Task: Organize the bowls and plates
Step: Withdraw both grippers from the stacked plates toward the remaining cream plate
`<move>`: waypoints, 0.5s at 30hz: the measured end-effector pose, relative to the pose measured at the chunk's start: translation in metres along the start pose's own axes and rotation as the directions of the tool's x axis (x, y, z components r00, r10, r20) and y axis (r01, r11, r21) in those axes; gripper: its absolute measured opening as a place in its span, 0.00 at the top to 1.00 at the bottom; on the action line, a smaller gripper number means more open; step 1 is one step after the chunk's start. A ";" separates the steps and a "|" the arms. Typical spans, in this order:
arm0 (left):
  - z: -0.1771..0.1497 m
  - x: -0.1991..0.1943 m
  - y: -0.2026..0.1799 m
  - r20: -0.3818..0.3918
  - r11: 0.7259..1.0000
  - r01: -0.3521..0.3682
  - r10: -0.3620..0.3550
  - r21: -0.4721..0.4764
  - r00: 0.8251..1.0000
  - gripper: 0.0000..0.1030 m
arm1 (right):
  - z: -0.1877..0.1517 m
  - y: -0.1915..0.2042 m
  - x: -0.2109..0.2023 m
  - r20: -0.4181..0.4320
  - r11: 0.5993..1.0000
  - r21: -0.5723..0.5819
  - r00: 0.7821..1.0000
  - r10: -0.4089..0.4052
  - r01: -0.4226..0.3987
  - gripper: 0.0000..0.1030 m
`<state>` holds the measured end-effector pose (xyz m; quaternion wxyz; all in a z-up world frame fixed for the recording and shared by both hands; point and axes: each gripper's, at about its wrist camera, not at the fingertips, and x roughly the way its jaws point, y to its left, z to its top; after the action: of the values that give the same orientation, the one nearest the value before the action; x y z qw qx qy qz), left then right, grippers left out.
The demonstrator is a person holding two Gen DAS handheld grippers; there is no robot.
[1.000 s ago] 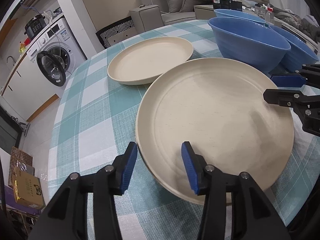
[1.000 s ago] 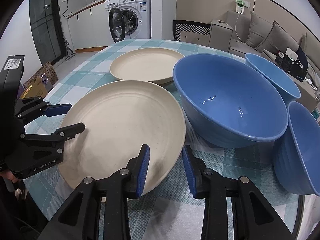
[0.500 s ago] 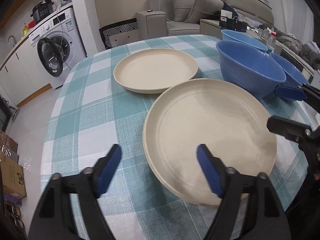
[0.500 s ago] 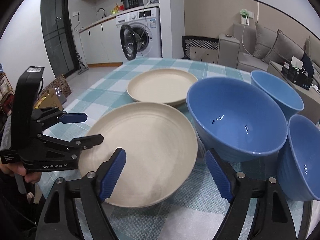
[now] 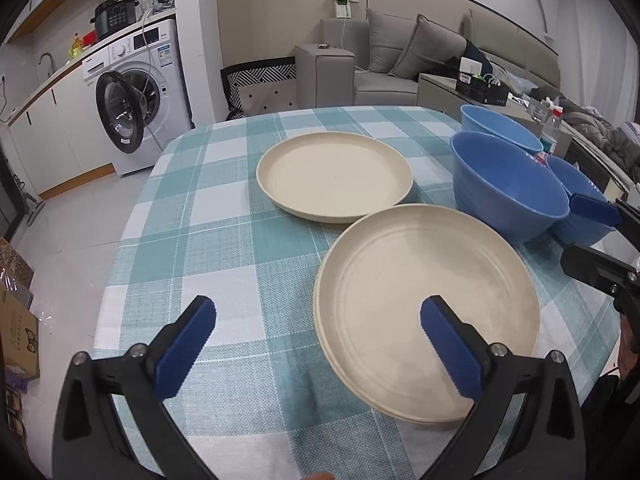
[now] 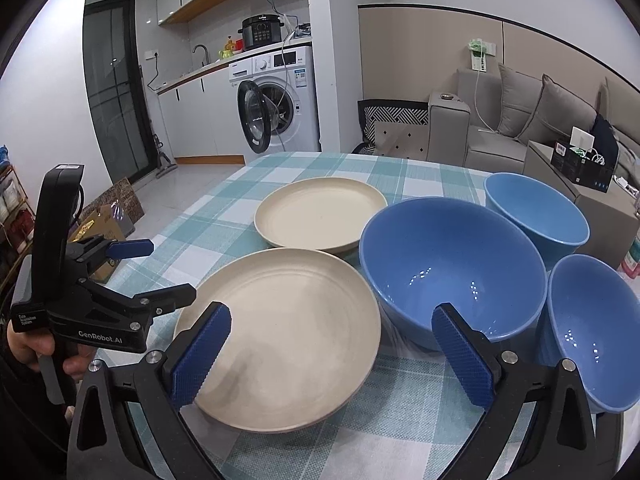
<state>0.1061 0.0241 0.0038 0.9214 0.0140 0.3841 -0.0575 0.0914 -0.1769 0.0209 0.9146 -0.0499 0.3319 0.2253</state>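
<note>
the near cream plate [image 5: 428, 304] lies flat on the checked tablecloth [image 5: 224, 216], close to the table's near edge. its shallow rim shows a second edge beneath it on the left side, as if it sits on another plate, though that cannot be told for sure. a second ago both grippers were closed in tight around this plate's rim; now both have pulled back and up, jaws spread wide, and the plate lies free, touched by neither. it looks the same as before: pale, matte, faint rings inside, slightly dusty grey near the middle.

the left gripper [image 5: 318, 344] hangs released above the plate's left edge, one blue pad over bare cloth, the other over the plate. the right gripper [image 6: 338, 354] is likewise wide open, one pad over the plate's right part, the other before the large blue bowl [image 6: 452, 268].

behind the near plate lies the far cream plate [image 5: 334, 176], just beside it, rims almost meeting. the large bowl stands right of the plates, with a far blue bowl [image 6: 536, 212] behind it and a near blue bowl [image 6: 596, 328] to its right, all three upright and close together.

beyond the table stand a washing machine [image 5: 132, 100] with its door open and a grey sofa [image 5: 400, 64].
</note>
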 end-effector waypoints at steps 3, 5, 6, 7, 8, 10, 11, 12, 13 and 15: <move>0.002 -0.005 0.002 0.019 1.000 0.020 -0.020 -0.006 1.000 0.00 | 0.002 -0.001 -0.003 0.005 1.000 0.004 1.000 0.003 -0.003 0.01; 0.003 -0.007 0.003 0.025 1.000 0.013 -0.013 -0.010 1.000 0.00 | 0.004 0.000 -0.003 0.011 1.000 0.002 1.000 0.003 -0.003 0.01; 0.003 -0.007 0.003 0.026 1.000 0.007 -0.006 -0.012 1.000 0.00 | 0.006 0.000 -0.004 0.015 1.000 0.000 1.000 0.004 -0.004 0.01; 0.004 -0.008 0.003 0.027 1.000 -0.002 0.002 -0.013 1.000 0.00 | 0.007 0.000 -0.005 0.019 1.000 -0.002 1.000 0.005 -0.005 0.01; 0.005 -0.008 0.003 0.027 1.000 -0.012 0.013 -0.012 1.000 0.00 | 0.009 0.000 -0.005 0.021 1.000 -0.003 1.000 0.004 -0.004 0.01; 0.005 -0.008 0.004 0.033 1.000 -0.025 0.025 -0.009 0.999 0.00 | 0.012 0.000 -0.005 0.022 1.000 -0.005 1.000 0.004 -0.004 0.01; 0.006 -0.008 0.004 0.033 1.000 -0.022 0.023 -0.012 0.999 0.00 | 0.014 0.000 -0.005 0.024 1.000 -0.007 1.000 0.006 -0.006 0.01; 0.006 -0.007 0.006 0.033 1.000 -0.018 0.019 -0.018 0.999 0.00 | 0.016 0.000 -0.006 0.026 1.000 -0.009 1.000 0.006 -0.006 0.01; 0.007 -0.007 0.007 0.032 1.000 -0.018 0.018 -0.024 0.999 0.00 | 0.018 0.000 -0.007 0.031 1.000 -0.013 1.000 0.006 -0.005 0.01; 0.007 -0.006 0.007 0.033 0.999 -0.026 0.027 -0.029 0.999 0.00 | 0.023 0.001 -0.008 0.039 1.000 -0.014 0.999 0.006 -0.005 0.01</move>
<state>0.1076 0.0314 0.0132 0.9285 0.0047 0.3691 -0.0400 0.0990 -0.1741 0.0439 0.9200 -0.0507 0.3124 0.2312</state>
